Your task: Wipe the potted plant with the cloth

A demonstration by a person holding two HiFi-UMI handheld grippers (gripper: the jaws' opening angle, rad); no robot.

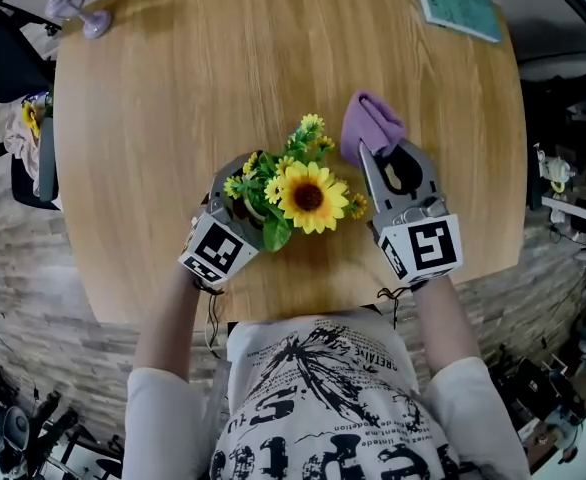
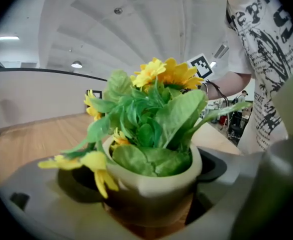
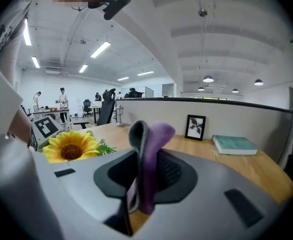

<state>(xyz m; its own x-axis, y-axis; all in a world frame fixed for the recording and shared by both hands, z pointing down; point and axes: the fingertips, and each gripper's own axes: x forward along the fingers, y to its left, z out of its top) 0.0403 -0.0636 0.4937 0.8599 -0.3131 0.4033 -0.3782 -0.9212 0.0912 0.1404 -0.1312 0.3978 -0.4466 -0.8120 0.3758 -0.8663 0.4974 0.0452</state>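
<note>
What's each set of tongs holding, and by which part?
Left tongs: flower pot, clamped by its sides below the rim. Right tongs: purple cloth, pinched at a fold, bunched end sticking out.

Upright sunflower pot (image 1: 295, 196) — bunched purple cloth (image 1: 371, 124)

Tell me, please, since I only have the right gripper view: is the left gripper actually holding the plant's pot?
Observer: Yes. The left gripper is shut on the pot, one jaw on each side of it.
Operator: Thank you. Seen from above, where is my cloth relative to the flowers?
Observer: In the head view the cloth sits just to the right of the small yellow blooms; I cannot tell whether they touch.
</note>
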